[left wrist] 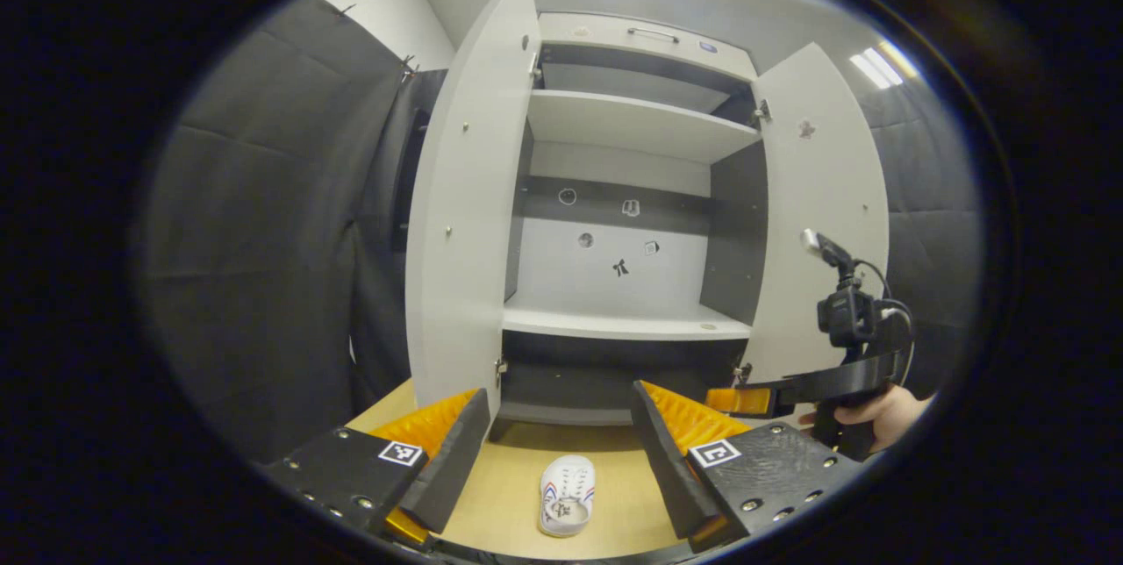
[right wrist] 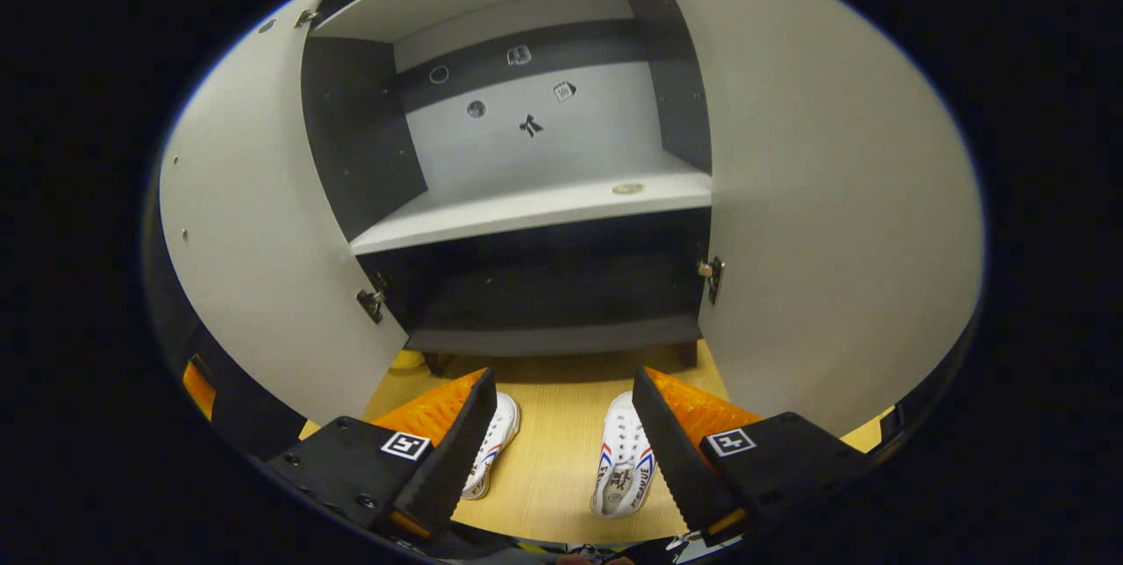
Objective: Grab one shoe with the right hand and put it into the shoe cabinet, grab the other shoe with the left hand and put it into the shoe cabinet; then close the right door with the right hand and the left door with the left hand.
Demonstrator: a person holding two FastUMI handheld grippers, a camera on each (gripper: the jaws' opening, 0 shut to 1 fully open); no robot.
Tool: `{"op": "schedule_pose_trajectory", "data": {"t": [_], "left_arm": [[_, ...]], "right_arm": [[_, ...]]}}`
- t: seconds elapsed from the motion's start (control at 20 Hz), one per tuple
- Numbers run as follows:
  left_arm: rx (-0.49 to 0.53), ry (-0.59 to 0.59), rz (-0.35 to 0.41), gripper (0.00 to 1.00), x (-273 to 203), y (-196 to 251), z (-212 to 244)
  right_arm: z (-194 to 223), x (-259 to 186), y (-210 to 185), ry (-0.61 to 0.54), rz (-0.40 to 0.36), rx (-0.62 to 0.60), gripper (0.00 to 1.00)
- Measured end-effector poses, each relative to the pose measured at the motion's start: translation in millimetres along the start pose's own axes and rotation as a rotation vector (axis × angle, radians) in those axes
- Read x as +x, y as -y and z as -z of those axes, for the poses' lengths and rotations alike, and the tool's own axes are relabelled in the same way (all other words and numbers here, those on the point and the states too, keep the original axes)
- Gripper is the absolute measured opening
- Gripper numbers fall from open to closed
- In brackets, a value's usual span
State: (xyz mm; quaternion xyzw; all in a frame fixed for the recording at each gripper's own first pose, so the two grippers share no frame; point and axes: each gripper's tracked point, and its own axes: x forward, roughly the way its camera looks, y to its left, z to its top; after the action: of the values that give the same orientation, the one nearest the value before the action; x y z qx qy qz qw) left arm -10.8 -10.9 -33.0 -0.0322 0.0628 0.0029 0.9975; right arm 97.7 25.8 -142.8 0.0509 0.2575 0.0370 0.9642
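In the left gripper view, the left hand-held gripper (left wrist: 561,451) hangs with its fingers spread wide, holding nothing. Between them, at 6 o'clock, a white slip-on shoe with red and blue side stripes (left wrist: 567,495) lies on the pale wooden floor (left wrist: 509,477), apart from both fingers. At 12 o'clock stands the tall white shoe cabinet with dark inner panels (left wrist: 627,196), its white left door (left wrist: 465,214) and white right door (left wrist: 820,214) both swung open. The white lower shelf (left wrist: 625,321) is bare. At 3 o'clock the right hand-held gripper (left wrist: 746,398) shows in front of the right door, held by a hand (left wrist: 877,416).

In the right gripper view, the right hand-held gripper (right wrist: 561,451) is also open and empty. Two shoes lie on the floor before the cabinet: the same kind of striped white shoe at 7 o'clock (right wrist: 491,446), partly hidden behind the left finger, and another at 5 o'clock (right wrist: 623,468), just beside the right finger; I cannot tell whether it touches. Both doors stand open here too.
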Motion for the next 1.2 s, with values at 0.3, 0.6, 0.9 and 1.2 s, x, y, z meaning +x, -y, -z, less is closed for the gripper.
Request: {"op": "schedule_pose_trajectory", "data": {"t": [0.3, 0.6, 0.9, 1.2], "left_arm": [[-0.019, -0.053, -0.011, 0.90, -8.8, -0.7, 13.2], [-0.030, -0.110, -0.024, 0.94, -15.1, -3.5, 25.0], [-0.028, -0.116, -0.025, 0.94, -15.8, -5.6, 24.4], [0.016, -0.116, -0.060, 0.93, -15.4, -17.8, 20.3]], "right_arm": [[77.0, 47.4, 9.5, -0.216, 0.007, -0.060, 0.99], [131.6, 90.3, 28.9, -0.367, 0.053, -0.052, 0.99], [167.6, 116.9, 52.9, -0.426, 0.141, -0.179, 0.99], [189.2, 132.1, 50.5, -0.473, 0.184, -0.380, 0.93]]}}
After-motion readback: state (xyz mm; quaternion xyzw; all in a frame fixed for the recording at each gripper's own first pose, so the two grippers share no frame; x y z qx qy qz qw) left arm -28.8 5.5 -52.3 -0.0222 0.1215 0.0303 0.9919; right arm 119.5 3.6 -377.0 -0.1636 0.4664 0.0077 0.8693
